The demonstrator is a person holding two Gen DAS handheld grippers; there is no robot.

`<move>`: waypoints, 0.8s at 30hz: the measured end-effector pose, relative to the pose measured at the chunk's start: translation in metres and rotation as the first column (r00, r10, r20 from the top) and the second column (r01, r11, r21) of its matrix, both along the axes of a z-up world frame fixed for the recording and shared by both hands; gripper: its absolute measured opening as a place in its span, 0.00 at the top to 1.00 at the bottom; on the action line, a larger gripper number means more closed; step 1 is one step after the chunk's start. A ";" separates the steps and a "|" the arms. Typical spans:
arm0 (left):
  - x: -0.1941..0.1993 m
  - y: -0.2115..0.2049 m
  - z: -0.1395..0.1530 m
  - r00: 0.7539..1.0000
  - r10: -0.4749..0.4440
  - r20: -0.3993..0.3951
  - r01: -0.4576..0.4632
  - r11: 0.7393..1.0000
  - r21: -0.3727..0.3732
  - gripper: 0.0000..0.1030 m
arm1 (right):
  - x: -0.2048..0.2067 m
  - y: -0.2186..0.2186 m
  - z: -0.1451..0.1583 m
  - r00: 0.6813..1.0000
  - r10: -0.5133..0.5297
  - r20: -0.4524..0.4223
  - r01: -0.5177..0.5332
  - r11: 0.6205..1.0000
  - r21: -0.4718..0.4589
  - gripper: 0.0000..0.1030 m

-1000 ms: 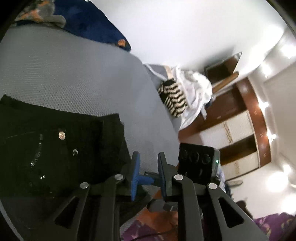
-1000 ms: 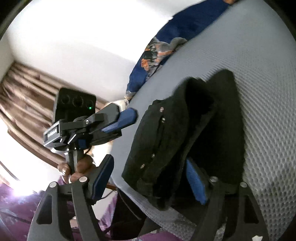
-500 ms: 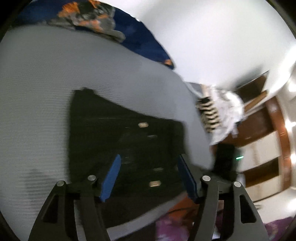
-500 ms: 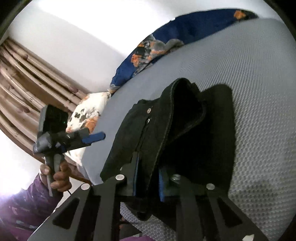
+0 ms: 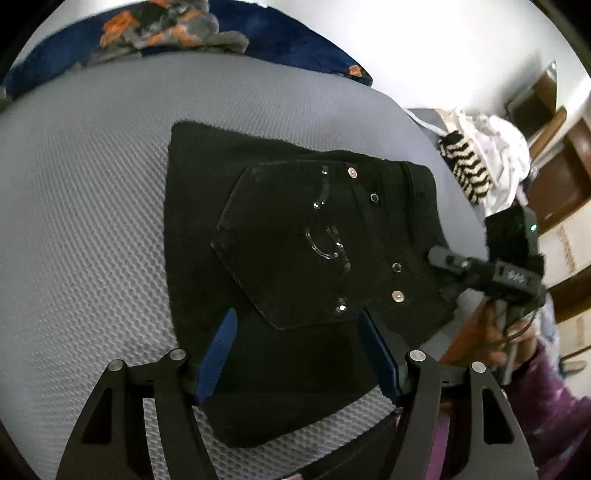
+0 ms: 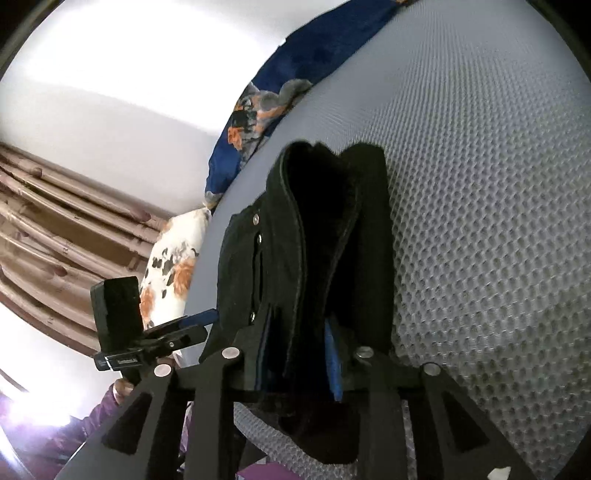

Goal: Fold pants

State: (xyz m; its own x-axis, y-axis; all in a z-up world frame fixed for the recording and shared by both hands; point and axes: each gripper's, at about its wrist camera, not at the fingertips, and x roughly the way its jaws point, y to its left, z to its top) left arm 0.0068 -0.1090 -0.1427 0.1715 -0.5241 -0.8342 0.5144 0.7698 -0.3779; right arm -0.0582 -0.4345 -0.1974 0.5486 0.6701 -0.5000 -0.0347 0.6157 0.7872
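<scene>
Black denim pants (image 5: 295, 240), folded into a thick, roughly square bundle, flat on the bed (image 5: 92, 221) close to its near edge and toward the right-hand edge. Uppermost, a five-sided back pocket with raised seam lines, small shiny stones in curved rows, and round metal rivets along the waistband side. Under it, a grey cover with a bumpy honeycomb mesh, matte and evenly dimpled.

Left claw (image 5: 297, 314) wide, jaws just now opening, ribbed blue pads over the near part of the bundle, one on each side of the pocket's point, not pressing on the cloth.

Right claw (image 6: 299, 317) narrow, closed on a thick upright fold at the waistband end of the pants, dark cloth filling the gap between its blue pads; jaws just now easing apart a little after a tighter squeeze. From the left wrist view, a black finger of it lying on the bundle's right-hand edge, with a hand (image 5: 495, 343) and a purple patterned sleeve (image 5: 546, 406) behind.

Along the bed's far edge, a rumpled navy blanket (image 5: 258, 33) with orange and grey flowers. Past the right-hand edge, a black-and-cream striped knit (image 5: 465, 173) beside a crumpled white cloth (image 5: 491, 144). At the left-hand edge, a white floral pillow (image 6: 173, 273) before pleated brown curtains (image 6: 55, 221).
</scene>
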 end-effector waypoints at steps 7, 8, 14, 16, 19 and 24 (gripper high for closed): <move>0.005 0.024 0.005 0.996 0.081 0.040 -0.079 0.996 -0.029 0.31 | -0.004 0.010 0.013 1.000 0.017 0.001 -0.017 0.993 -0.119 0.90; 0.006 0.029 0.004 0.995 0.096 0.032 -0.095 0.995 -0.035 0.31 | -0.004 0.011 0.016 1.000 0.017 0.011 -0.015 0.991 -0.130 0.90; 0.010 0.036 0.007 0.989 0.115 0.095 -0.117 0.993 0.023 0.31 | -0.014 0.004 0.012 1.000 -0.018 -0.013 0.016 0.985 -0.172 0.93; 0.009 0.032 0.008 0.983 0.123 0.136 -0.132 0.989 0.060 0.29 | -0.016 -0.004 0.002 0.999 -0.042 -0.034 0.036 0.988 -0.148 0.93; 0.005 0.026 0.005 0.976 0.123 0.179 -0.145 0.983 0.115 0.23 | -0.021 0.000 0.005 0.999 -0.045 -0.025 0.039 0.981 -0.188 0.93; -0.002 0.010 -0.001 0.953 0.121 0.277 -0.192 0.950 0.247 0.17 | -0.016 0.009 0.011 0.998 -0.058 -0.033 0.048 0.968 -0.245 0.91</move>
